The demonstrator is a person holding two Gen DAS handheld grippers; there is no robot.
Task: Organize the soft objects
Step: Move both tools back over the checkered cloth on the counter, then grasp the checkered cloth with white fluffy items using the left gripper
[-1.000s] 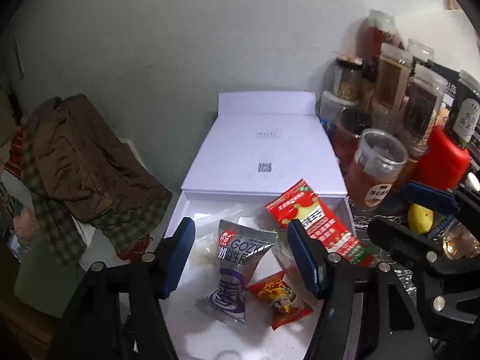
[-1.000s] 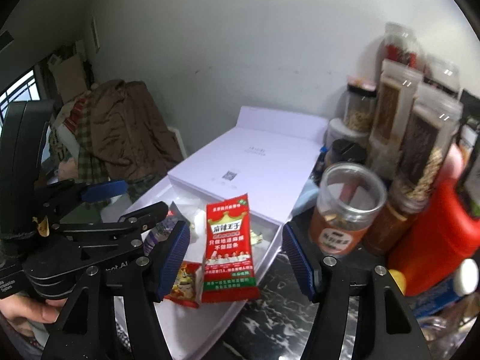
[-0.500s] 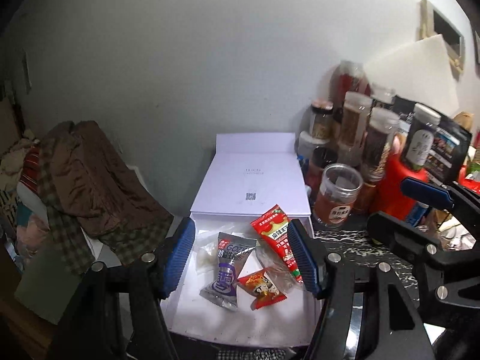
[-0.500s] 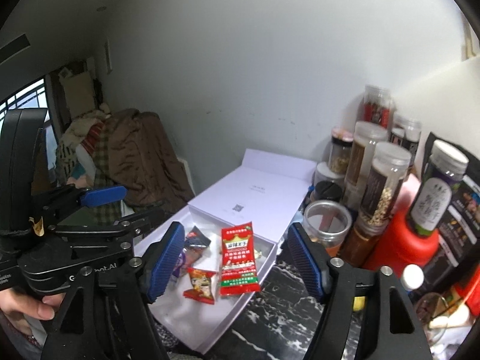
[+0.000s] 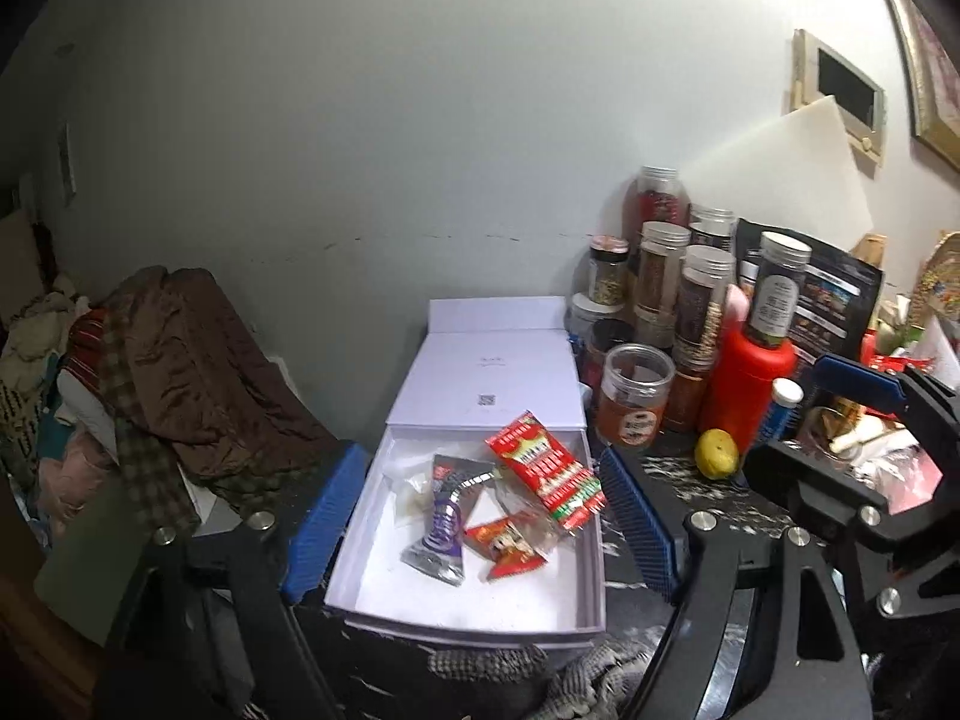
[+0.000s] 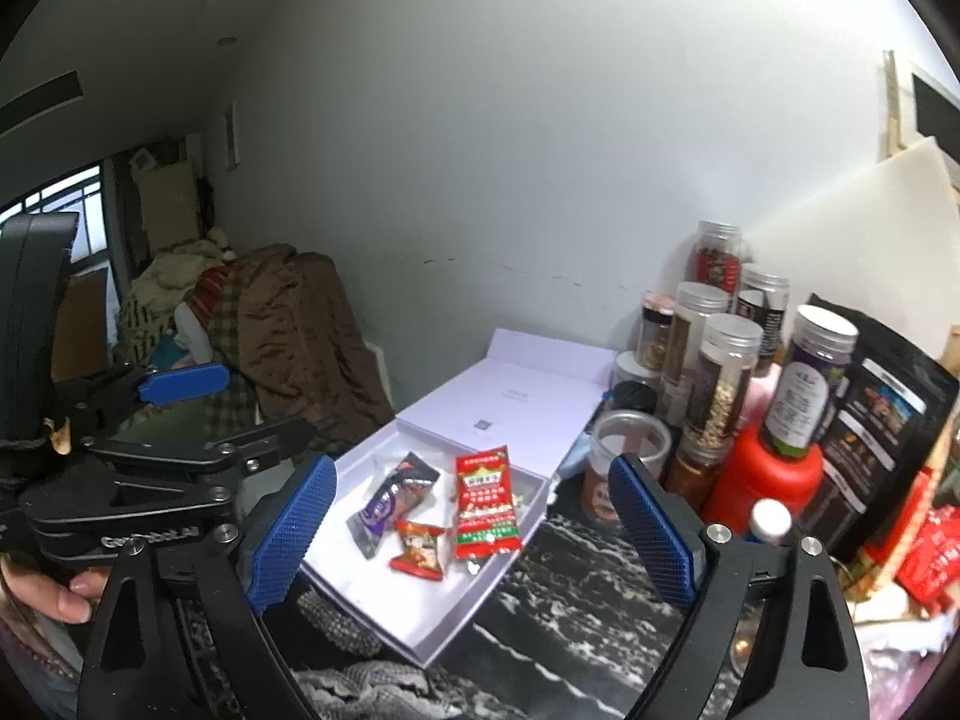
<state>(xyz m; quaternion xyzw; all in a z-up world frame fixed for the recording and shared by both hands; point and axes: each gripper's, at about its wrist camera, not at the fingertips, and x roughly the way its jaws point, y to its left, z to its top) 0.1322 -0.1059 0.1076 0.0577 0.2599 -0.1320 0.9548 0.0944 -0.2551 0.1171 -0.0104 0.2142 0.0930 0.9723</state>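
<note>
While opening, both jaws empty | left gripper (image 5: 480,510) wide | right gripper (image 6: 474,528) wider

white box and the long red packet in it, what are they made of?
White box: looks like rigid cardboard with a matte paper wrap; thick straight walls, no glare. Long red packet: thin glossy plastic film, probably; printed, with crimped ends and a shiny wrinkled surface.

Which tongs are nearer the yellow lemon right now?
Right. The right tongs sit just beside the lemon; the left tongs frame the white box, farther away.
</note>
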